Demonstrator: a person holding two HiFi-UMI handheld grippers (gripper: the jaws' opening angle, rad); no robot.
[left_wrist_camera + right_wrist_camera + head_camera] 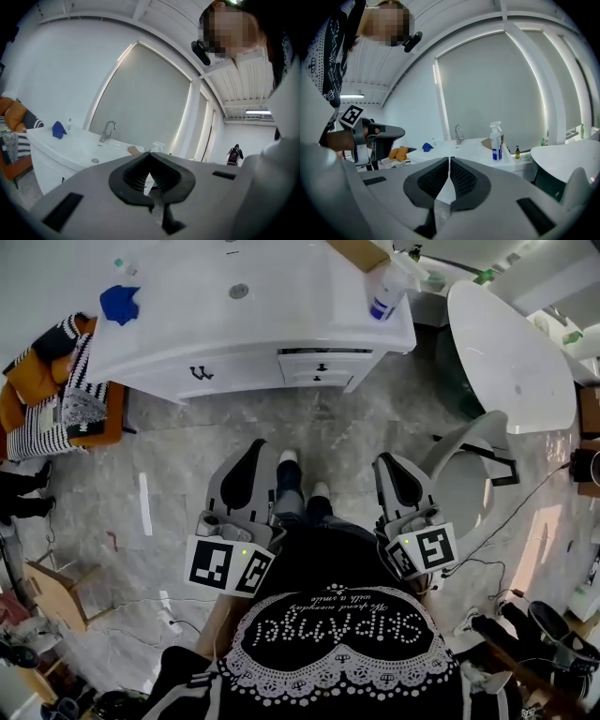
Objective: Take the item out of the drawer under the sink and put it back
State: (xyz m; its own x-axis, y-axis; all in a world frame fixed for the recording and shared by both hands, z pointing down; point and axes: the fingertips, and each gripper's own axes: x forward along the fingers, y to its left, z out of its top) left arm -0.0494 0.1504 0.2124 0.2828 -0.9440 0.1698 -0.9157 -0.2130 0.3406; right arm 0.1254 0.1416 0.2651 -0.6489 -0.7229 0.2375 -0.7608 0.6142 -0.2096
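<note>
**Left gripper** (pixel 150 154): pads pressed together at the tips, nothing between them, touching nothing. Held low before the body, well apart from the vanity (pixel 234 345).

**Right gripper** (pixel 449 160): pads likewise shut, empty, clear of everything.

**Vanity top, left to right:**
- Blue cloth (pixel 119 304) at the left end.
- Drain (pixel 239 291) in mid-basin.
- Spray bottle (pixel 386 294) at the right front corner, close to the edge.

**Drawer** (pixel 319 367): in the front face, right of centre, just under the top. Appears closed or barely ajar, with a small knob at its middle.

**Item:** not in view, presumably inside the drawer. Task judged not yet started.

**Tub** (pixel 511 352): right of the vanity.

**Risks, as judged:**
- Knob missed or knocked if approached with the jaws shut, so opening needed before the reach.
- Slip off so small a knob under a slanted pull, leaving the drawer stuck or jerked askew.
- Bottle tipped off its corner by a hard tug or a brush from the right gripper.
- Poor pinch or drop to the floor from a blind grab at an unseen item.
</note>
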